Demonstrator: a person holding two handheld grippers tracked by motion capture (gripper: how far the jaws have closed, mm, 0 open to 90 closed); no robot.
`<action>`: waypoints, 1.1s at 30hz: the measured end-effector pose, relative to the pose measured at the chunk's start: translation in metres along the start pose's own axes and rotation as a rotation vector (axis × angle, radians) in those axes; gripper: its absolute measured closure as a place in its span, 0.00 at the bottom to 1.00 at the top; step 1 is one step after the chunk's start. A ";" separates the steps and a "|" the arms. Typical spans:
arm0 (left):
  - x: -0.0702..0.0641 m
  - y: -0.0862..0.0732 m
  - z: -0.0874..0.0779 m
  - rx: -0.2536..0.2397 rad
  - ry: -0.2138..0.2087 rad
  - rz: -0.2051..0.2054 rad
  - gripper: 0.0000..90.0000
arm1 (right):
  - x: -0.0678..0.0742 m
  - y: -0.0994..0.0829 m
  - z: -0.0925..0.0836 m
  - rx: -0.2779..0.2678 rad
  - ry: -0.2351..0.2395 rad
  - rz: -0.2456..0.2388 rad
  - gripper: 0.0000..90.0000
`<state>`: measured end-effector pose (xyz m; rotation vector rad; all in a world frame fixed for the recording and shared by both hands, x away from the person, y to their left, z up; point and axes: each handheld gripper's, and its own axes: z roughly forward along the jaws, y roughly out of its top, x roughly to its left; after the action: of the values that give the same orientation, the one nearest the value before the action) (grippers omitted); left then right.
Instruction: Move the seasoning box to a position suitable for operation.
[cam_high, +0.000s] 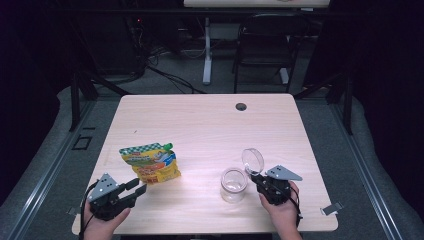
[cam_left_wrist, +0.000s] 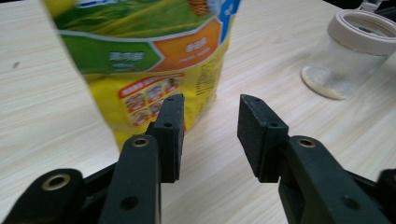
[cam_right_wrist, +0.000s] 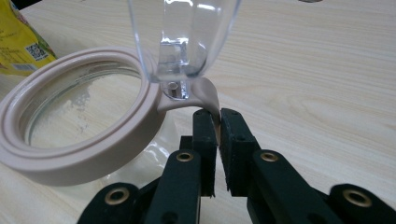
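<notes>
My right gripper (cam_right_wrist: 217, 122) pinches the beige lid tab (cam_right_wrist: 209, 95), steadying the open clear glass jar (cam_high: 234, 184) for filling. Left gripper (cam_left_wrist: 210, 121) jaws apart, empty; yellow-green snack pouch (cam_left_wrist: 149, 60) just ahead on the tabletop (cam_high: 200, 120).

Yellow snack pouch (cam_high: 150, 163) beside left claw (cam_high: 138, 186), clear jar (cam_high: 233, 184) with raised lid (cam_high: 252, 160) at right claw (cam_high: 256, 177)

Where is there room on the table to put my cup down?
The whole far half of the table, beyond the snack bag and the jar, is bare. The near edge is crowded by the left gripper and right gripper.
</notes>
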<state>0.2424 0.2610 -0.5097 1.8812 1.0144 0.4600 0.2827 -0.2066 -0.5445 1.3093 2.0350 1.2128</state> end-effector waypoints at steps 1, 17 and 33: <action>0.000 0.000 0.000 0.000 0.000 0.000 0.67 | -0.001 0.001 0.001 0.002 0.000 0.001 0.95; 0.023 -0.020 -0.015 0.004 0.075 -0.067 0.57 | -0.003 0.011 0.023 0.017 0.061 0.029 0.98; 0.039 -0.023 -0.014 -0.040 0.068 -0.104 0.55 | -0.001 0.009 0.018 0.026 0.032 0.000 0.90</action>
<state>0.2458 0.3057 -0.5258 1.7787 1.1344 0.4823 0.3010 -0.1978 -0.5468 1.3094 2.0799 1.2187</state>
